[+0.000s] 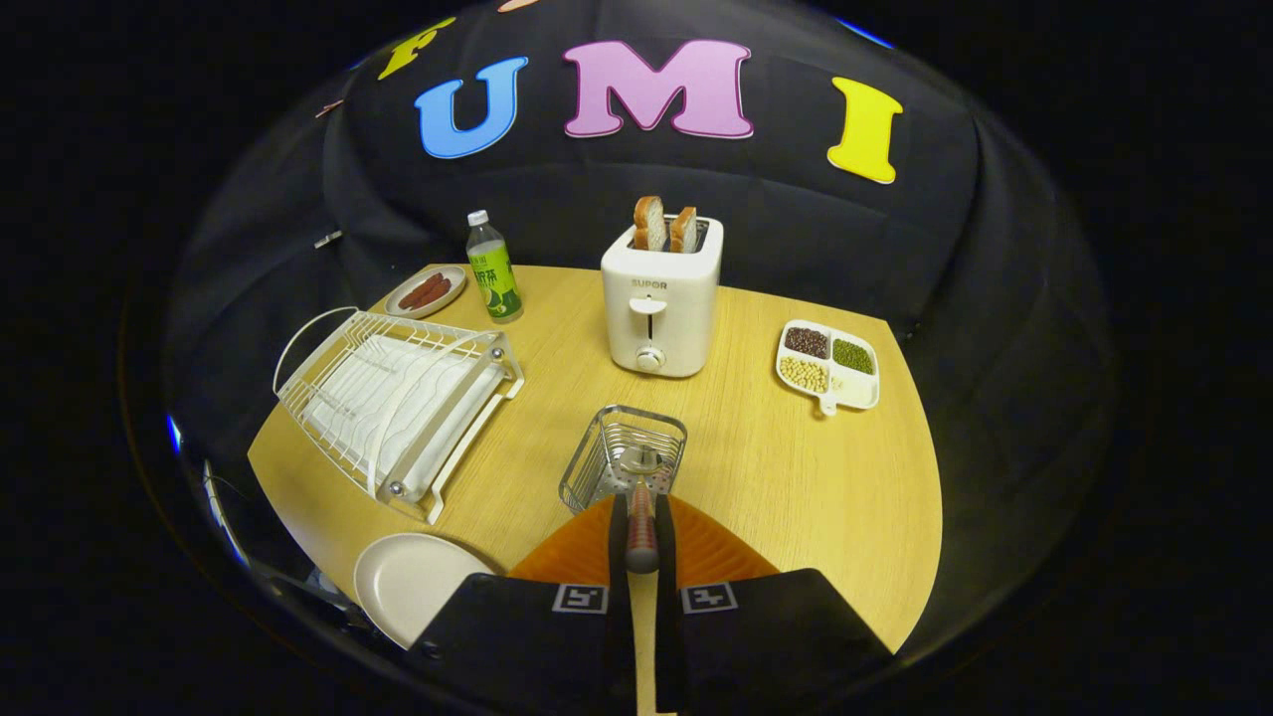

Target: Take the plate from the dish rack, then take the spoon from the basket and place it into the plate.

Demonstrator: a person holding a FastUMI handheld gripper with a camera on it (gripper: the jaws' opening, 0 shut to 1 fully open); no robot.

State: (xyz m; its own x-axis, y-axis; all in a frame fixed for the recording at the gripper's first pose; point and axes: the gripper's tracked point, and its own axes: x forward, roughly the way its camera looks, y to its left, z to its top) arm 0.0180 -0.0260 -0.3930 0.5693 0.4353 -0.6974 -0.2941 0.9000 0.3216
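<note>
The gripper (641,532) clamps its nearly closed orange fingers (582,557) on the spoon (641,522), its handle rising from the wire basket (624,455) at twelve o'clock; the smooth round plate (408,582) lies at nine o'clock.

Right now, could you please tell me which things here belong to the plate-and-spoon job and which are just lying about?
Job: gripper shut on spoon; wire basket; plate; dish rack.

Lying about: toaster with bread; tea bottle; sausage dish; bean tray.
</note>
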